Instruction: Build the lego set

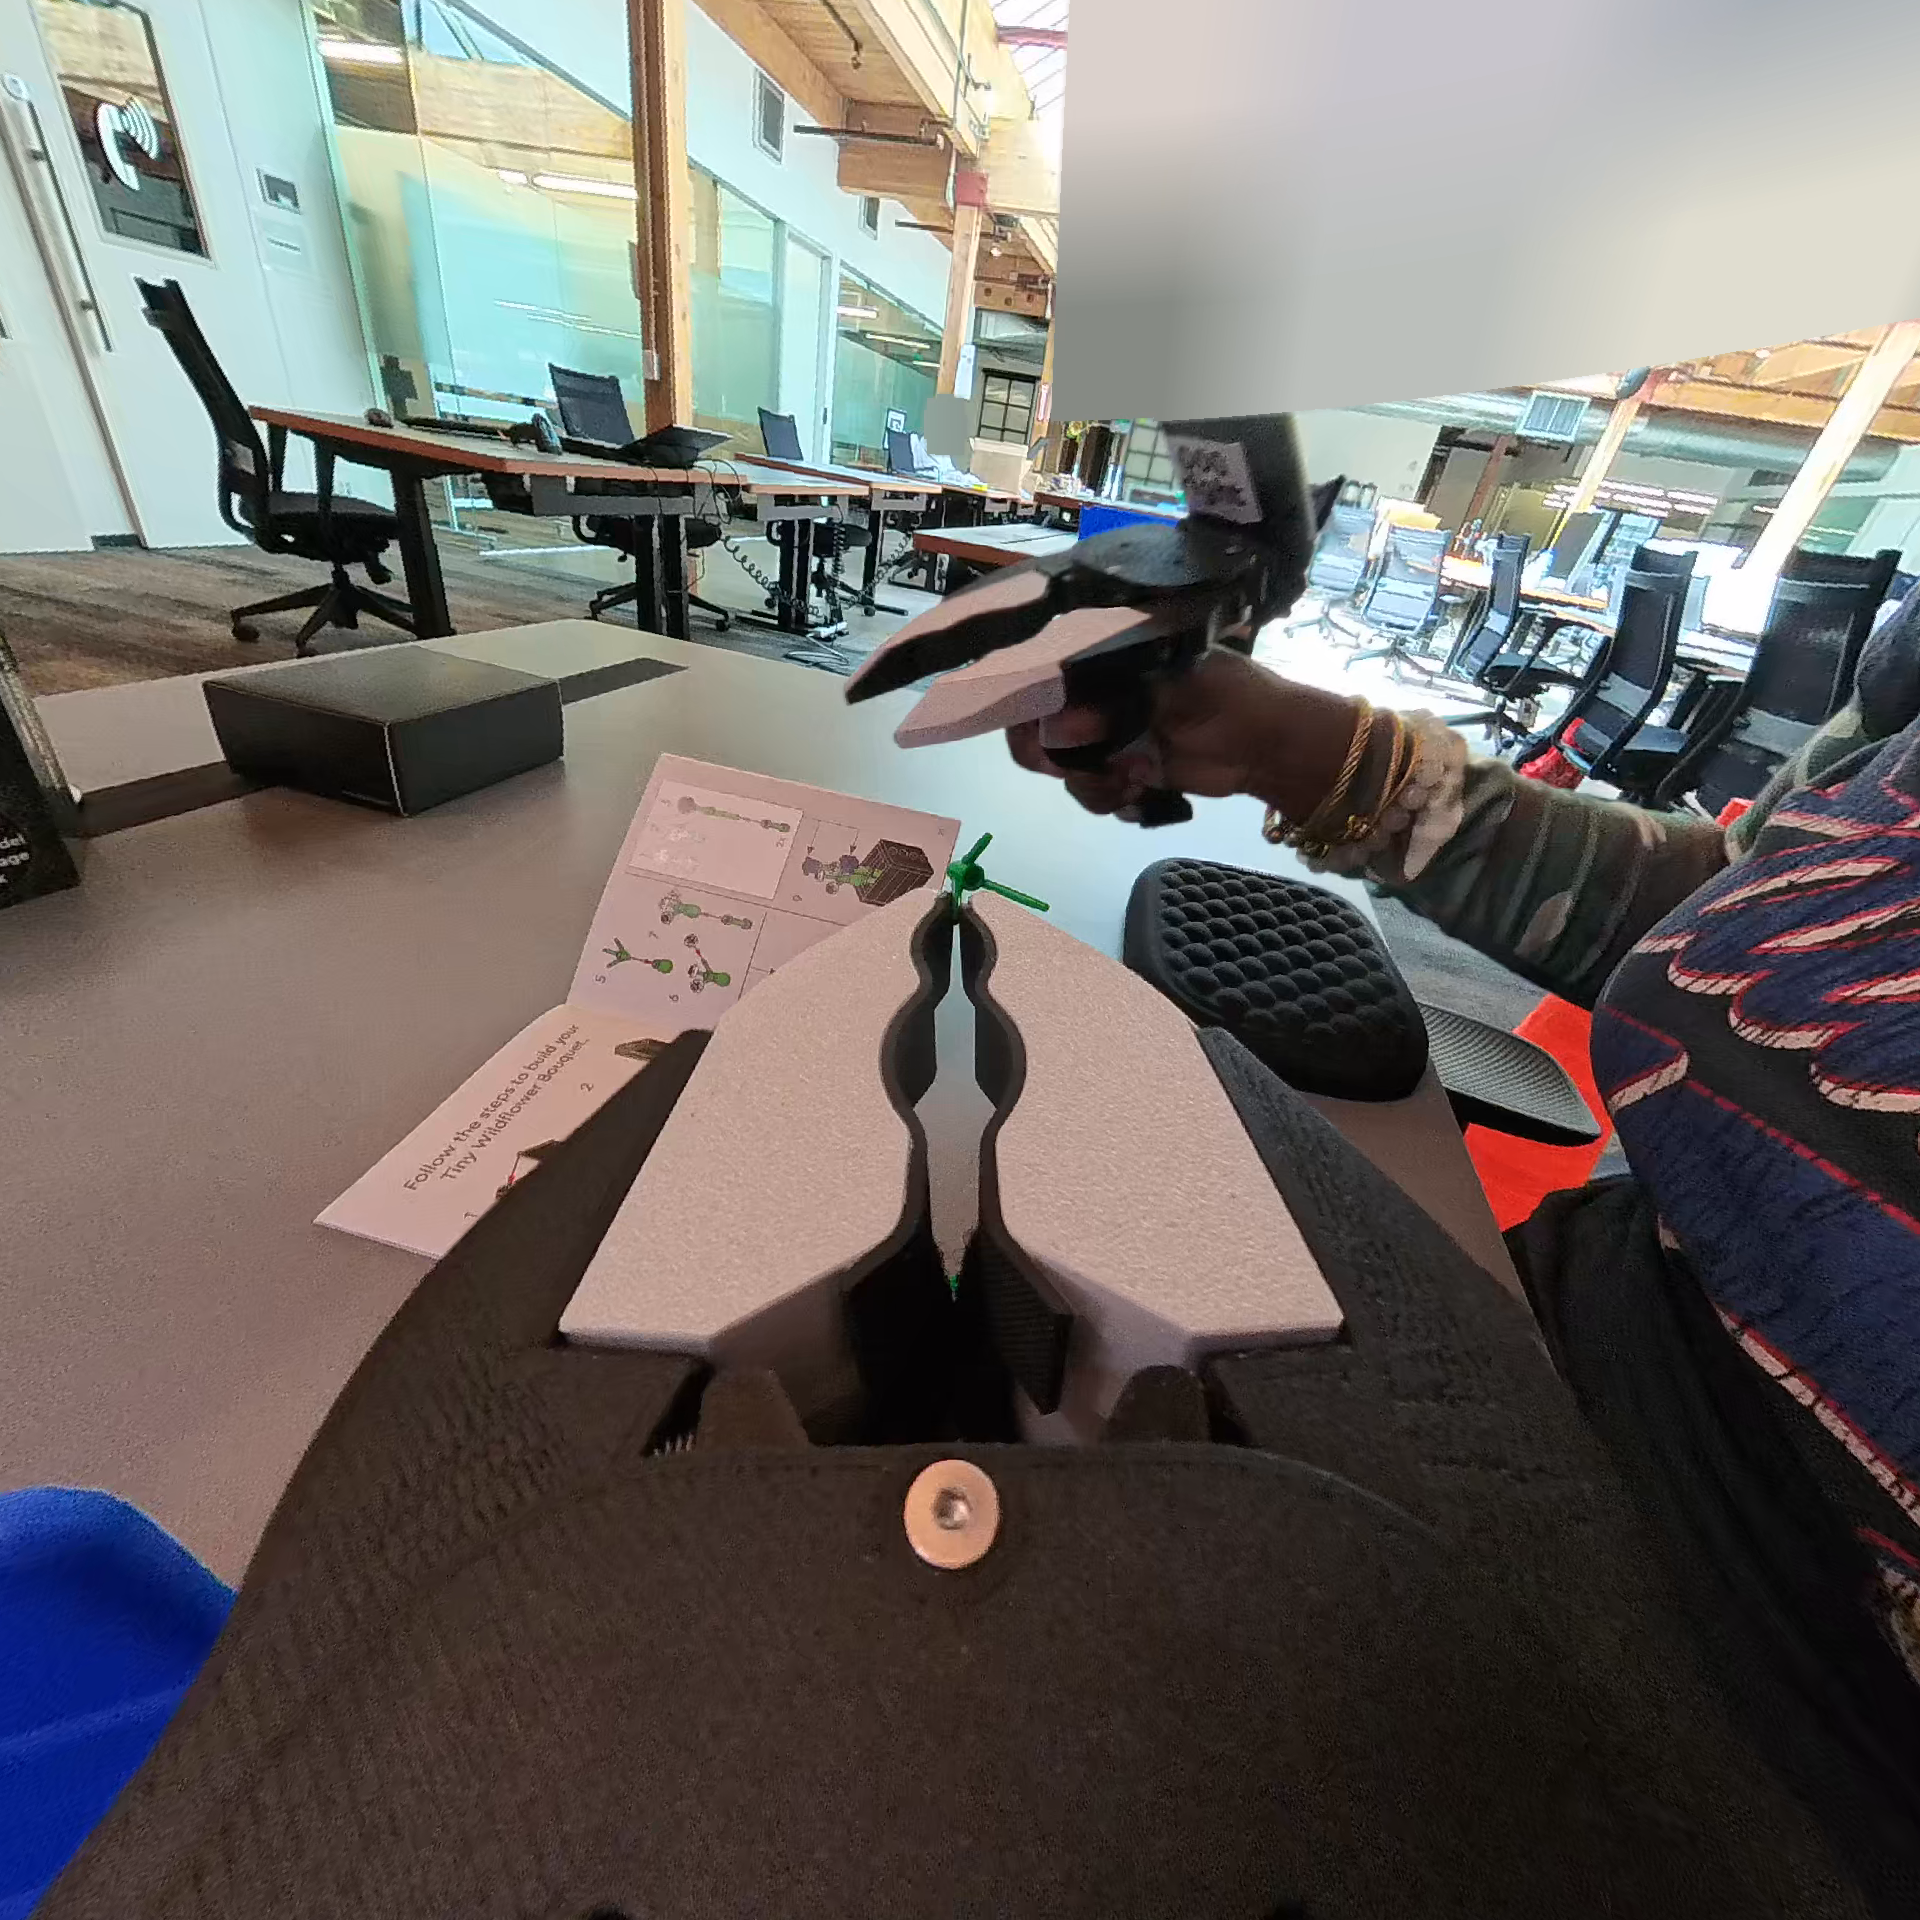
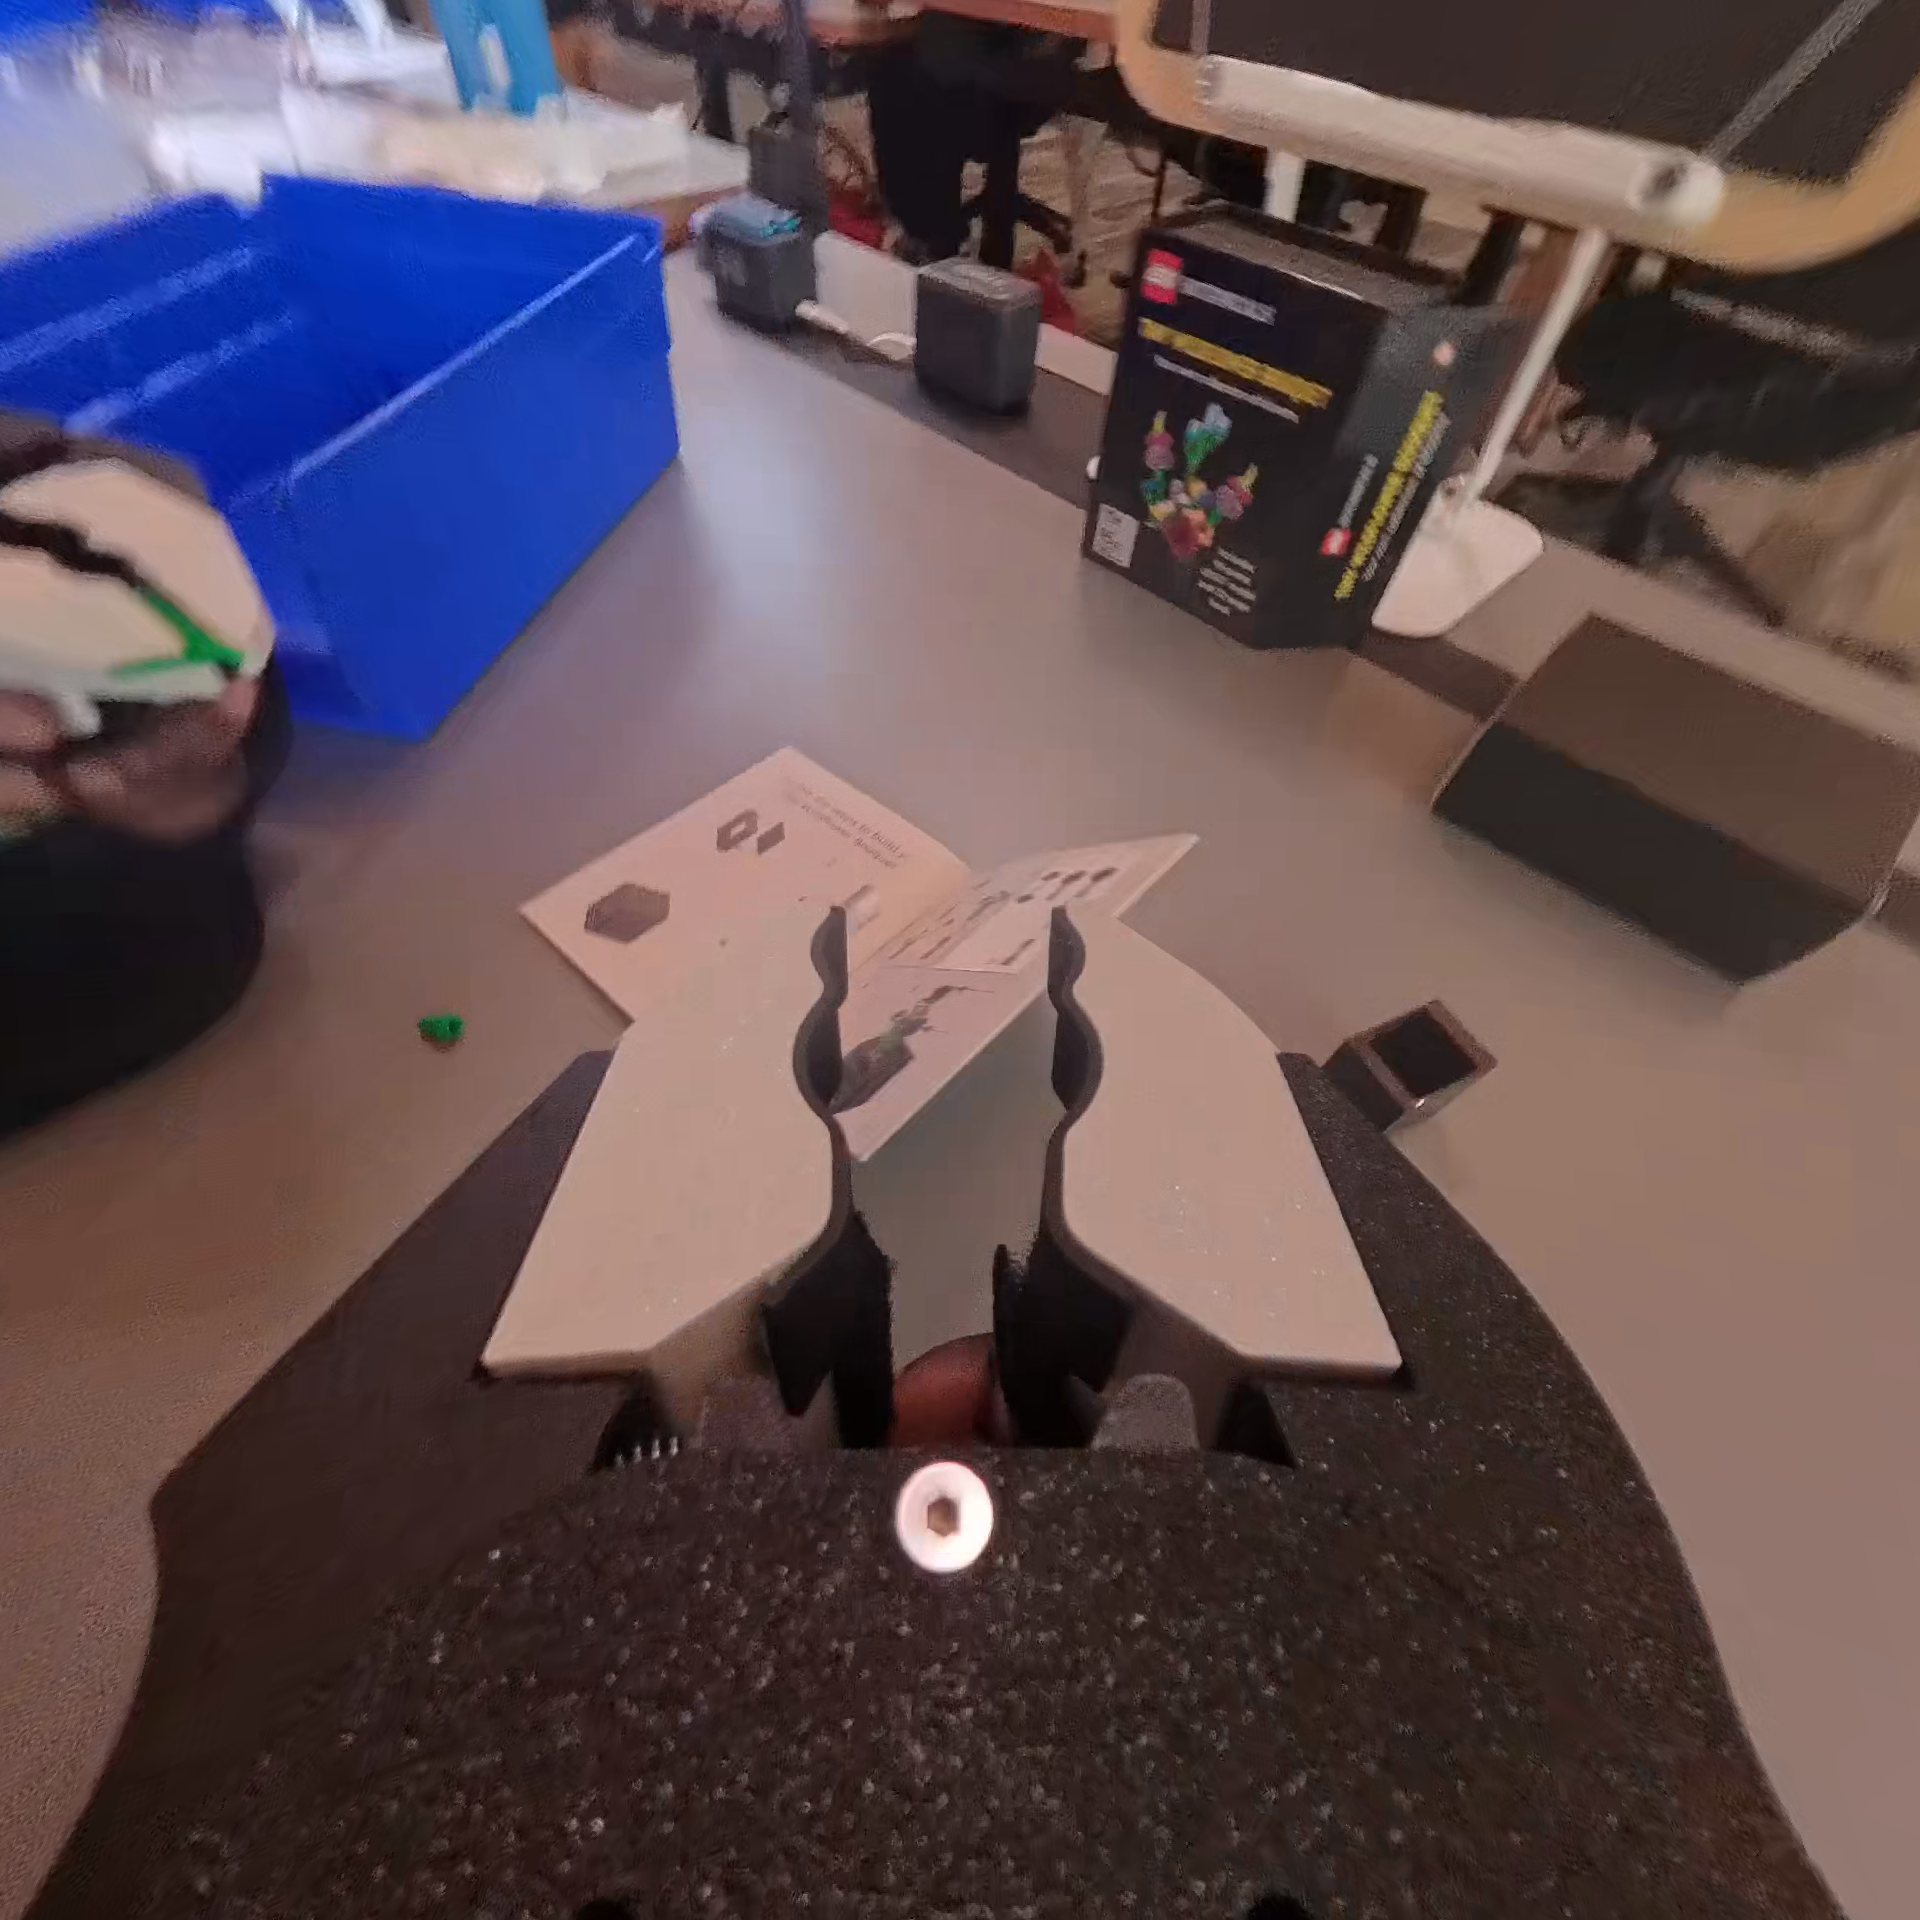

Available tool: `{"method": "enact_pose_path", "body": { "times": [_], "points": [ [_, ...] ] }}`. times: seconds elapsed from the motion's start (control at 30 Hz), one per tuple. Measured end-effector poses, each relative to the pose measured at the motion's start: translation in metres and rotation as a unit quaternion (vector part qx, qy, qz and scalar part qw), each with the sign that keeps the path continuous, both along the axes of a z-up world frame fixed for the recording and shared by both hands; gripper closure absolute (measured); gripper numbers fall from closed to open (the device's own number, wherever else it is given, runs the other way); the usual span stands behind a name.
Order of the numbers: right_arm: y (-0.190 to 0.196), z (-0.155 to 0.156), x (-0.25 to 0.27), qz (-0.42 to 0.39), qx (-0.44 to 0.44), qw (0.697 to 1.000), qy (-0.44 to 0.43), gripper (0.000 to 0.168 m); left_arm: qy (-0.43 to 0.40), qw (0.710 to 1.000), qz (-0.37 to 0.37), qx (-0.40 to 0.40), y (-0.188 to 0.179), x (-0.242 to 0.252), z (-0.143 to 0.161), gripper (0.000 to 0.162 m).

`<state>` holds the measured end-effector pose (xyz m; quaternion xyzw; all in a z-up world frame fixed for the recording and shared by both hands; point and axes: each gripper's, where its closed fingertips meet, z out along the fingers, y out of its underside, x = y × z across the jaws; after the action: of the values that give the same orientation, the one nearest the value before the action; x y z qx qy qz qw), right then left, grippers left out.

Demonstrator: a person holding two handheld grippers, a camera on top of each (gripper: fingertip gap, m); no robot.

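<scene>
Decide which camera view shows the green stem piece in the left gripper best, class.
The left wrist view: the green stem piece is sharp, pinched at the left gripper tips, prongs sticking out. The right wrist view shows it only blurred at the frame's left edge.

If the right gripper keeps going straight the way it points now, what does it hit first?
Most likely the open instruction booklet lying on the table; the open right gripper aims down at it. Depth is unclear.

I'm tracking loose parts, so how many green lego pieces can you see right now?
2. One green stem piece is pinched in the left tool; one small green piece lies on the table, left of the booklet. Others may be hidden.
</scene>
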<state>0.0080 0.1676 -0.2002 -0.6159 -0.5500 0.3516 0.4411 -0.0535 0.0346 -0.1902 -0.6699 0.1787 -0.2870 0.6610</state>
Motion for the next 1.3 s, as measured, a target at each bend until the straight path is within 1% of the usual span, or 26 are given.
{"method": "enact_pose_path", "body": {
  "times": [0.03, 0.1, 0.23, 0.3, 0.37, 0.43, 0.53, 0.63, 0.7, 0.83, 0.93, 1.0, 1.07, 1.13, 1.23, 1.3],
  "points": [
    [-0.007, 0.000, 0.000, 0.014, 0.024, 1.000, -0.013, 0.131, 0.003, 1.000, 0.000, -0.004, 0.000, 0.000, -0.001, 0.161],
    [-0.015, -0.005, 0.001, 0.029, 0.043, 0.998, -0.029, 0.131, 0.015, 1.000, -0.001, -0.012, 0.000, 0.000, -0.004, 0.161],
    [-0.028, -0.013, 0.004, 0.055, 0.016, 0.998, -0.021, 0.135, 0.047, 0.998, -0.009, -0.038, 0.000, 0.005, -0.013, 0.161],
    [-0.027, -0.013, 0.008, 0.050, 0.012, 0.999, -0.016, 0.137, 0.087, 0.992, -0.017, -0.088, 0.001, 0.008, -0.029, 0.161],
    [-0.025, -0.013, 0.012, 0.044, 0.008, 0.999, -0.014, 0.140, 0.162, 0.975, -0.014, -0.153, 0.003, 0.008, -0.051, 0.161],
    [-0.025, -0.014, 0.015, 0.042, 0.004, 0.999, -0.012, 0.141, 0.227, 0.954, -0.020, -0.193, 0.005, 0.011, -0.068, 0.161],
    [-0.026, -0.015, 0.017, 0.040, -0.001, 0.999, -0.006, 0.142, 0.265, 0.940, -0.061, -0.208, 0.011, 0.034, -0.081, 0.161],
    [-0.027, -0.016, 0.019, 0.040, -0.005, 0.999, -0.003, 0.142, 0.326, 0.912, -0.075, -0.236, 0.015, 0.042, -0.103, 0.160],
    [-0.028, -0.017, 0.020, 0.040, -0.005, 0.999, -0.001, 0.142, 0.342, 0.902, -0.086, -0.250, 0.014, 0.045, -0.113, 0.160],
    [-0.027, -0.021, 0.024, 0.038, -0.014, 0.999, -0.001, 0.143, 0.354, 0.896, -0.085, -0.254, 0.012, 0.045, -0.120, 0.159],
    [-0.027, -0.023, 0.025, 0.039, -0.018, 0.999, 0.000, 0.143, 0.352, 0.897, -0.078, -0.254, 0.011, 0.041, -0.116, 0.142],
    [-0.027, -0.023, 0.026, 0.038, -0.018, 0.999, 0.002, 0.143, 0.340, 0.903, -0.072, -0.253, 0.008, 0.038, -0.108, 0.138],
    [-0.026, -0.024, 0.027, 0.037, -0.019, 0.999, 0.001, 0.143, 0.333, 0.906, -0.064, -0.254, 0.004, 0.032, -0.101, 0.138],
    [-0.026, -0.026, 0.028, 0.036, -0.022, 0.999, 0.000, 0.143, 0.339, 0.902, -0.052, -0.262, 0.000, 0.024, -0.099, 0.138],
    [-0.025, -0.028, 0.028, 0.036, -0.024, 0.999, 0.000, 0.143, 0.368, 0.884, -0.019, -0.288, -0.005, 0.008, -0.103, 0.138],
    [-0.026, -0.027, 0.027, 0.036, -0.025, 0.999, 0.001, 0.143, 0.377, 0.873, -0.009, -0.308, -0.010, 0.004, -0.109, 0.142]
  ]
}}
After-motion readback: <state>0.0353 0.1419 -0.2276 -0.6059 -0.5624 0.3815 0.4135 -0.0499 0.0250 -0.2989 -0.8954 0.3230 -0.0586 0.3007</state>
